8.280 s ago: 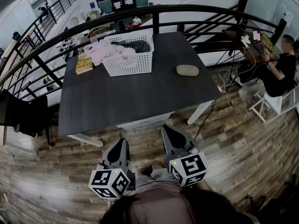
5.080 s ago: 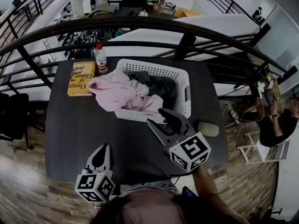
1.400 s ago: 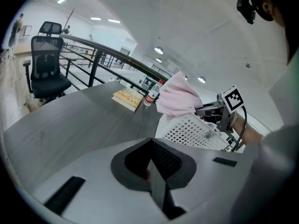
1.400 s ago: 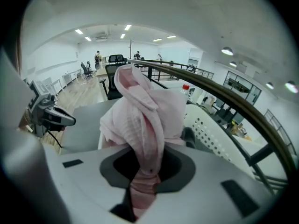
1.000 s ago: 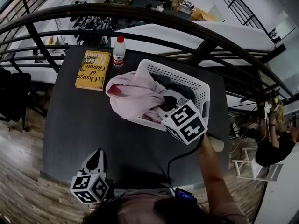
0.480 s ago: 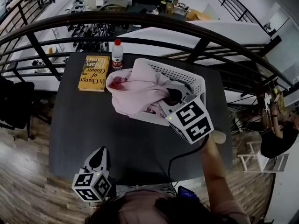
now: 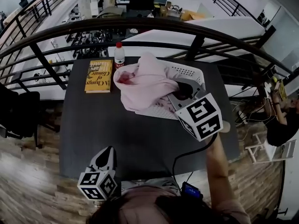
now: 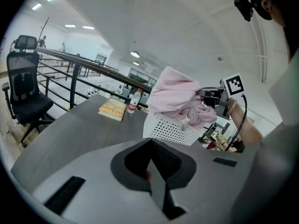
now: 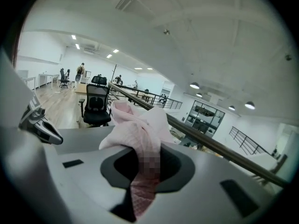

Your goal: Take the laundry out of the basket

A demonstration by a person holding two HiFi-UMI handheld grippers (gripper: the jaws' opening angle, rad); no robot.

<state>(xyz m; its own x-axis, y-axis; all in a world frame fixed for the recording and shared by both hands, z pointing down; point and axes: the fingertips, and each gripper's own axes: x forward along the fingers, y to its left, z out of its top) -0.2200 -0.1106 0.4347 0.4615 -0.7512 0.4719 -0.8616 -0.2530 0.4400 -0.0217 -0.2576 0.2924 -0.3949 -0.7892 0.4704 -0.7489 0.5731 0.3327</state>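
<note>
Got the left claw (image 7: 107, 152) parked low at the near edge of the tabletop (image 7: 93, 125), pinched together on nothing. Further in, got the right claw (image 7: 180, 93) clamped tight on a fold of the pink garment (image 7: 145, 80), hoisted above the white basket (image 7: 189, 73) but trailing down over its front rim and inside. So barely started, honestly: nothing laid out on the tabletop yet. Can't see under it for more clothes. Beyond that, just a yellow book (image 7: 99, 75) and a bottle (image 7: 119, 55) at the far edge.
</note>
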